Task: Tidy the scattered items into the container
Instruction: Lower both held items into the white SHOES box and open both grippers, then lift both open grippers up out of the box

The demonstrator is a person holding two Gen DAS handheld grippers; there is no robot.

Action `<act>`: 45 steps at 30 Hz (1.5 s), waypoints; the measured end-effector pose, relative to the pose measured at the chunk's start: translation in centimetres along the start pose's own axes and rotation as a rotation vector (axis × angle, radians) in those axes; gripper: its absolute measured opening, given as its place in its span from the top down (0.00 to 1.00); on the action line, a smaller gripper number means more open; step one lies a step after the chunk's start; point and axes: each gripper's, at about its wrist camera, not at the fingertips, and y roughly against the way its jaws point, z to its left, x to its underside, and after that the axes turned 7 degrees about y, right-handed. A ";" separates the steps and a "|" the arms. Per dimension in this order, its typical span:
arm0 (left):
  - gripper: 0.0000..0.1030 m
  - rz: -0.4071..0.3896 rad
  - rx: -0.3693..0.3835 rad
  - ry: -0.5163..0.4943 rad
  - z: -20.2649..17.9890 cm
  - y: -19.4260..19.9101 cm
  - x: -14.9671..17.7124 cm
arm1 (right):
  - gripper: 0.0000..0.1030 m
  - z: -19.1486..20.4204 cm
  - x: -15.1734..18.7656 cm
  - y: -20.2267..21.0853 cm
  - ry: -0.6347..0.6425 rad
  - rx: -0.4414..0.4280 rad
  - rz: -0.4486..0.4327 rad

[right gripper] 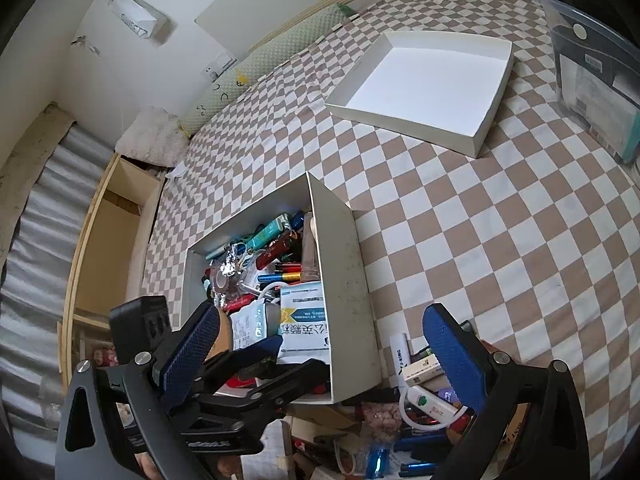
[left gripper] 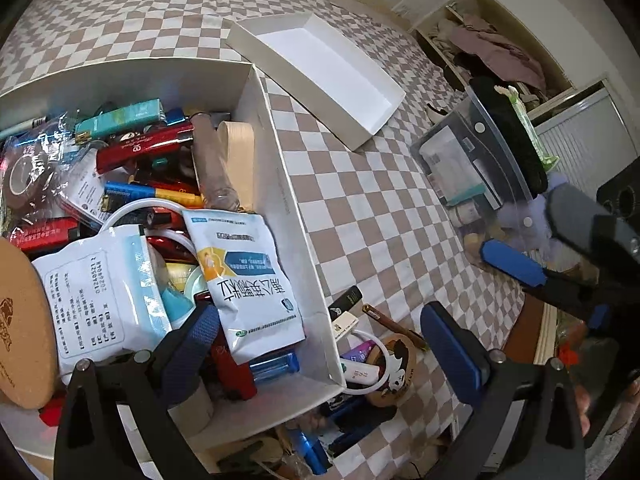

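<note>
While both hand-held grippers stand with jaws apart and empty, the left hand-held gripper [left gripper: 320, 356] straddles the near wall of the white cardboard container [left gripper: 280, 184], and the right hand-held gripper [right gripper: 320, 356] hovers above scattered pens and a white USB stick [right gripper: 430, 402] beside it. A shallow white lid [right gripper: 496, 92] and a clear plastic bin [left gripper: 476, 160] lie well apart on the beige-checked bedsheet [right gripper: 480, 240]. The container's long axis runs away from the cameras.

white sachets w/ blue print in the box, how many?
2. One sachet lies by the box wall nearest the checkered cloth; the other sachet sits beside it, next to the cork disc. Clutter may hide more.
</note>
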 end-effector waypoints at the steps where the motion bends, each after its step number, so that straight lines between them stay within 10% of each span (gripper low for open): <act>1: 0.02 -0.003 -0.007 0.002 0.1 0.1 0.0 | 0.02 0.0 0.0 -0.1 0.000 0.001 0.003; 10: 0.01 -0.122 -0.031 0.028 1.9 3.9 0.3 | 0.02 1.2 0.5 0.0 0.046 0.000 -0.008; 19: 0.00 -0.252 -0.219 -0.067 1.5 7.4 1.8 | 0.00 3.2 1.7 0.4 0.148 0.059 -0.044; 45: 0.00 -0.368 -0.316 -0.055 1.7 14.1 4.9 | 0.00 6.3 5.2 2.7 0.341 0.215 -0.110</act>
